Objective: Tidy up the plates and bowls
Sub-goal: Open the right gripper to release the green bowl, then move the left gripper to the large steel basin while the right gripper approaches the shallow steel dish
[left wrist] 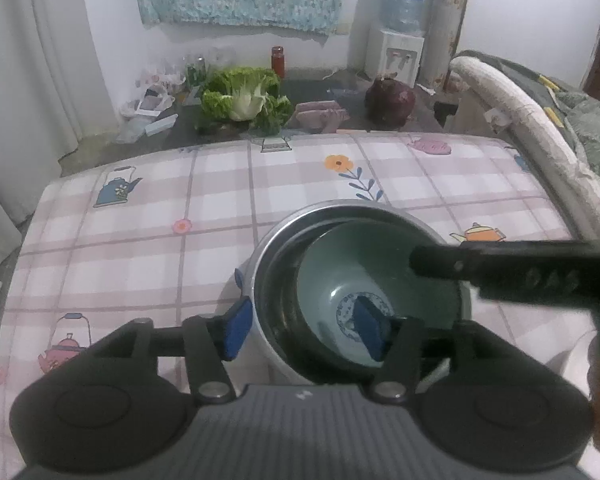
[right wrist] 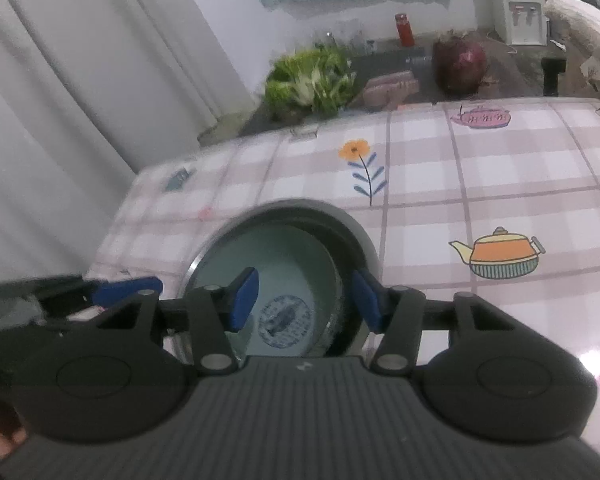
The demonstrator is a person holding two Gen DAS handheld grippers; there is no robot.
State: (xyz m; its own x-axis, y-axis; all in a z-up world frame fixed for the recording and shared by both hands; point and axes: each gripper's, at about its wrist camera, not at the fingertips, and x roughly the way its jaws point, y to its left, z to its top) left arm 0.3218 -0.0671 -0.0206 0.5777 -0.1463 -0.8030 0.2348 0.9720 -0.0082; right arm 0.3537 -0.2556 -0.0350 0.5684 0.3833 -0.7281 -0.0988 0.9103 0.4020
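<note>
We see a pale green bowl (left wrist: 380, 280) nested inside a steel bowl (left wrist: 260, 264) on the checked counter (left wrist: 140, 240). Our left gripper (left wrist: 304, 330) straddles the steel rim — pads apart, gripping nothing. Our right gripper (right wrist: 306, 300) straddles the opposite rim, likewise parted and holding nothing.

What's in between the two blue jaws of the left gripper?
In the left wrist view, the near wall of the metal bowl stands between the open jaws of the left gripper; one blue pad sits outside it, one inside over the green bowl.
</note>
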